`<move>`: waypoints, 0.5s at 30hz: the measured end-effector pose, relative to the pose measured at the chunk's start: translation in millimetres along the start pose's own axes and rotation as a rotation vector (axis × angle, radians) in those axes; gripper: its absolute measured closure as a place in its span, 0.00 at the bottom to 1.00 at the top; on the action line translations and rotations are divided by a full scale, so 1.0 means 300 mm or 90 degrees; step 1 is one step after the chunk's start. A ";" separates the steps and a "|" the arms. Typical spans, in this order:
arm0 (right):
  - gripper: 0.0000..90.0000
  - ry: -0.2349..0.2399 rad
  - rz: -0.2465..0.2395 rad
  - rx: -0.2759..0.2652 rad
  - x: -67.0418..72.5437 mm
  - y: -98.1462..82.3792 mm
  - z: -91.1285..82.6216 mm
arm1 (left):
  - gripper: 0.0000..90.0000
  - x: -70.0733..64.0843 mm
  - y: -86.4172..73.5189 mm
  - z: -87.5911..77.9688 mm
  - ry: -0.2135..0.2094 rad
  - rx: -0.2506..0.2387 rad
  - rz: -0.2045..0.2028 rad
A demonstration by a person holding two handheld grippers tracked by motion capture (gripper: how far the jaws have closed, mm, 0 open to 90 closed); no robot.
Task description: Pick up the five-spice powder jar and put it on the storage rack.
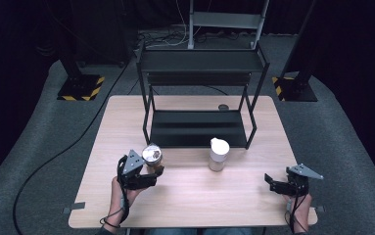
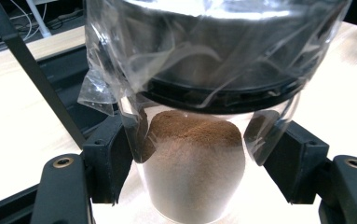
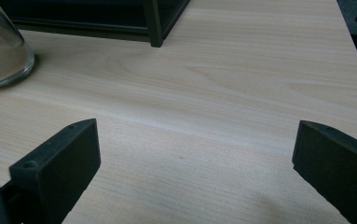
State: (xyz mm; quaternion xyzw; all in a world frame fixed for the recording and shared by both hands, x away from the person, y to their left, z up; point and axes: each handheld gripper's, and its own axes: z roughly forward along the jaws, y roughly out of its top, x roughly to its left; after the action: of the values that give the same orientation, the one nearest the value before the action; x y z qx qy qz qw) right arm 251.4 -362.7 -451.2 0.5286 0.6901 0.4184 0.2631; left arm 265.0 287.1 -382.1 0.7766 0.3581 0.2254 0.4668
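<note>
Right now we have the left claw (image 2: 192,154) clamped on the powder jar (image 2: 195,172) just above the surface (image 1: 195,196), before the rack (image 1: 199,128); loose plastic wrap (image 2: 120,60) could let it slip. Our right claw (image 3: 195,163) stands apart, idle.

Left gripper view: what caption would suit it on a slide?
Left gripper clamps a glass jar of brown powder, plastic film wrapped over its lid.

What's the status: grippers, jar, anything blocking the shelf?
Left gripper shut on the brown-powder jar. Right gripper open, nothing between its fingers. White-lidded jar stands before the black shelf, right of the path.
</note>
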 end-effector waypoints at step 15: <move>0.00 0.002 0.003 0.001 -0.004 0.001 0.000 | 0.34 0.039 0.094 0.049 -0.007 -0.004 0.021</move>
State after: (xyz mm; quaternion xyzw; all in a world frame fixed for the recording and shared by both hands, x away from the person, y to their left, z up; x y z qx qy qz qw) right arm 251.9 -363.8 -451.2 0.5295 0.6896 0.4197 0.2606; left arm 292.5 279.2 -363.9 0.7821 0.3421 0.2296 0.4675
